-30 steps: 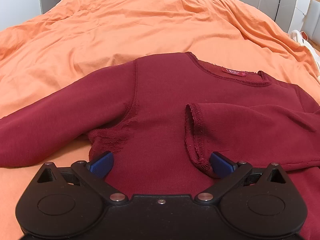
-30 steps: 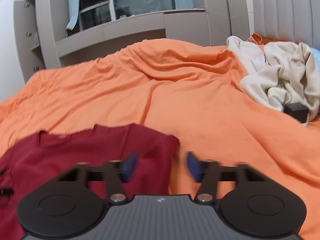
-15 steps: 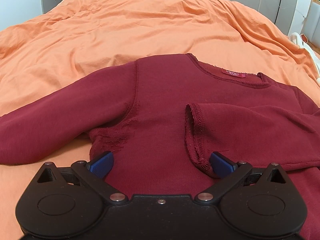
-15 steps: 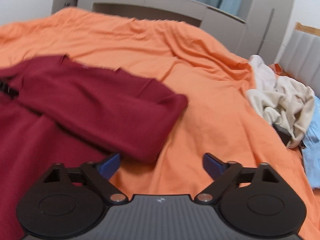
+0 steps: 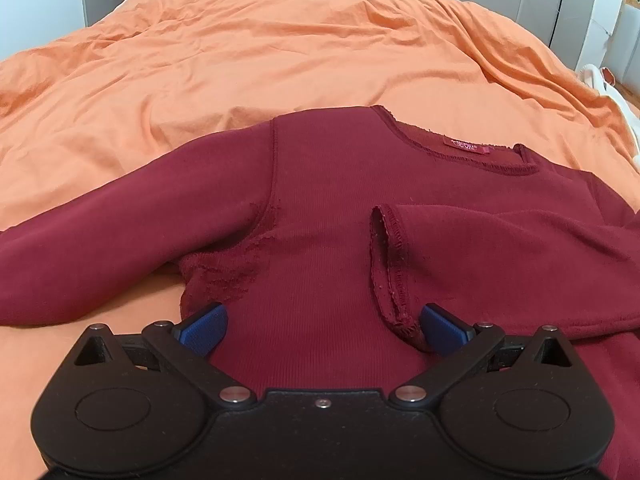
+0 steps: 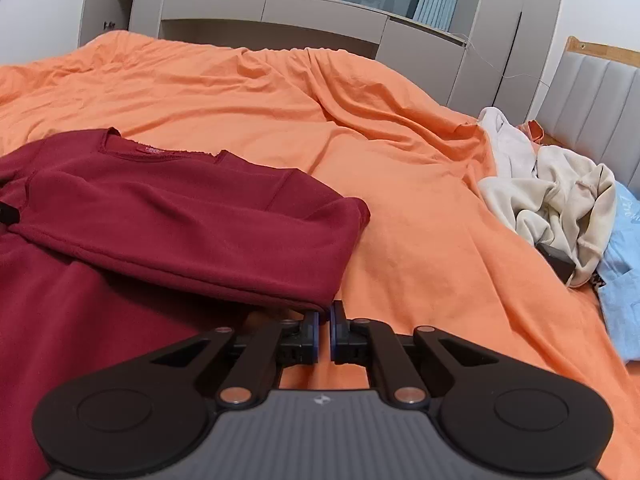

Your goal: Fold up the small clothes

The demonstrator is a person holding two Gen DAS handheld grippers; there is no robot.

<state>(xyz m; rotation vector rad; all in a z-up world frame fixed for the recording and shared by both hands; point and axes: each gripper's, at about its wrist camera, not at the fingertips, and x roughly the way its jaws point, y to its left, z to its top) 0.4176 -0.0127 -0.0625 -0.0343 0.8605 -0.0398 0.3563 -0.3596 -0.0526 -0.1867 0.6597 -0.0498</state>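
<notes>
A dark red long-sleeved top lies flat on the orange bedcover. Its right sleeve is folded across the chest, cuff near the middle; the other sleeve stretches out to the left. My left gripper is open and hovers low over the top's body, with the folded cuff by its right finger. In the right wrist view the top lies at left. My right gripper is shut at the folded sleeve's outer edge; whether cloth is pinched I cannot tell.
A heap of cream clothes and a light blue garment lie on the right side of the bed, with a small black object among them. Grey cabinets stand behind the bed; a padded headboard is at right.
My right gripper has swung round and come down to the folded sleeve's edge, then closed from wide open. My left gripper has hardly moved and stays open.
</notes>
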